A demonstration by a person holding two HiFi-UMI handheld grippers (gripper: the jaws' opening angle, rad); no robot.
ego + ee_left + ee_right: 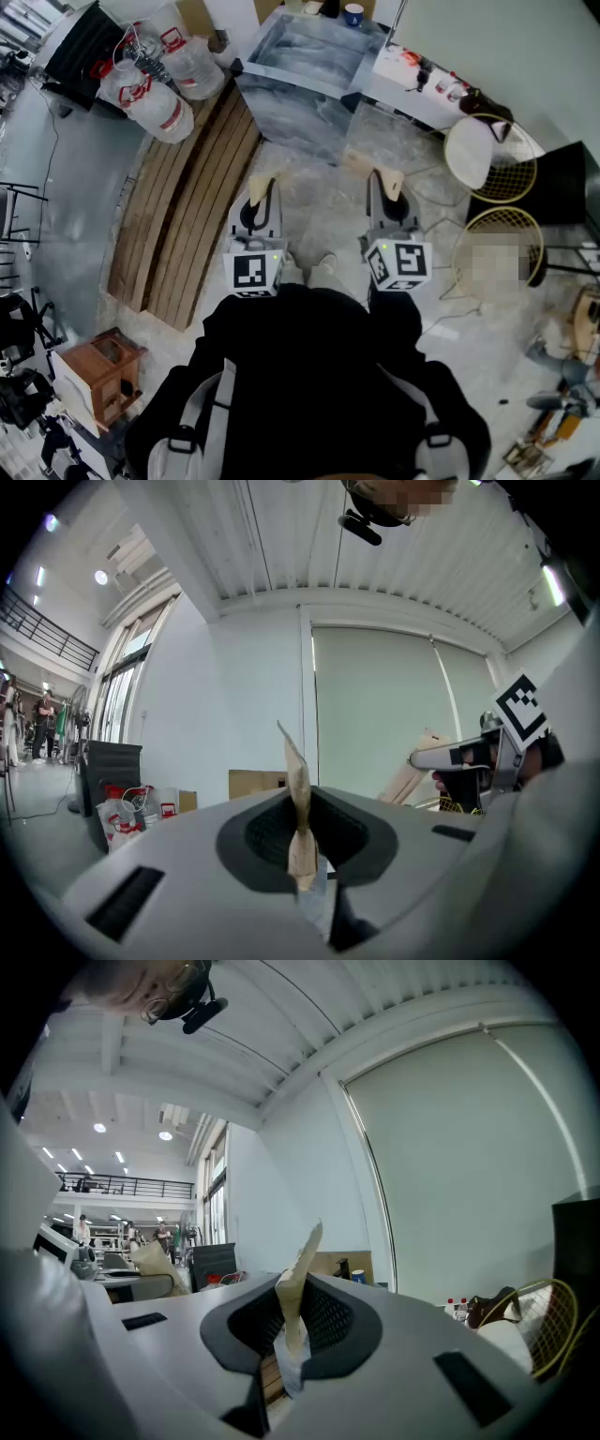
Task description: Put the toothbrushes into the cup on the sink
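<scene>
Left gripper [261,187] and right gripper [394,182], level in front of me.
Each has its jaws pressed together on nothing; water jugs [161,101] stand beyond wooden planks [187,216].

Items by kind, head view | grippers — two: left gripper [260,187], right gripper [392,183] | wire chairs [511,178] — two | water jugs [159,108]: two plainly seen | sink [309,52]: one | blue cup [353,13]: one | wooden stool [98,370]: one
</scene>
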